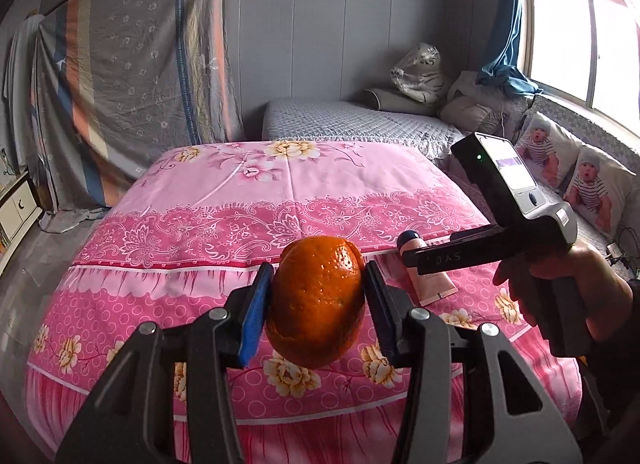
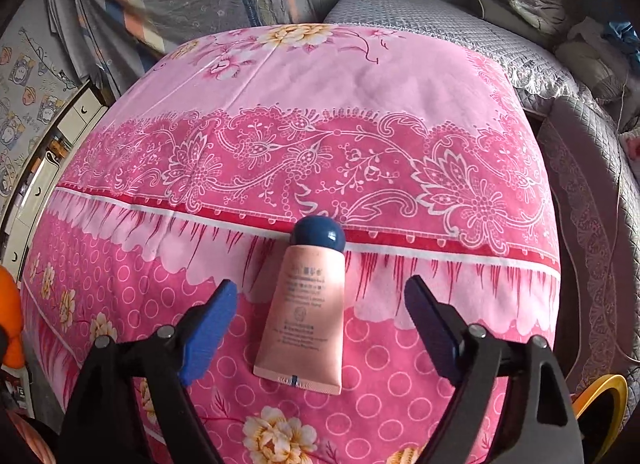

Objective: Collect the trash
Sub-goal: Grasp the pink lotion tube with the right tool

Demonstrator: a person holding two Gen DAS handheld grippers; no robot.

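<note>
Orange peel (image 1: 318,300) clamped in left gripper (image 1: 318,304) — right gripper (image 2: 320,328) gapes wide over pink tube (image 2: 306,312).

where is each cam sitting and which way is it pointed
Left wrist: rides on the left gripper, looking along its fingers across the pink bedspread toward the far wall and window; the gripper clamps an orange peel, and the person's right hand shows holding the other gripper.
Right wrist: rides on the right gripper, tilted down at the bed; its open fingers straddle a pink tube without touching it.
Shared: bedspread, tube, and the peel at the right view's left edge.
</note>
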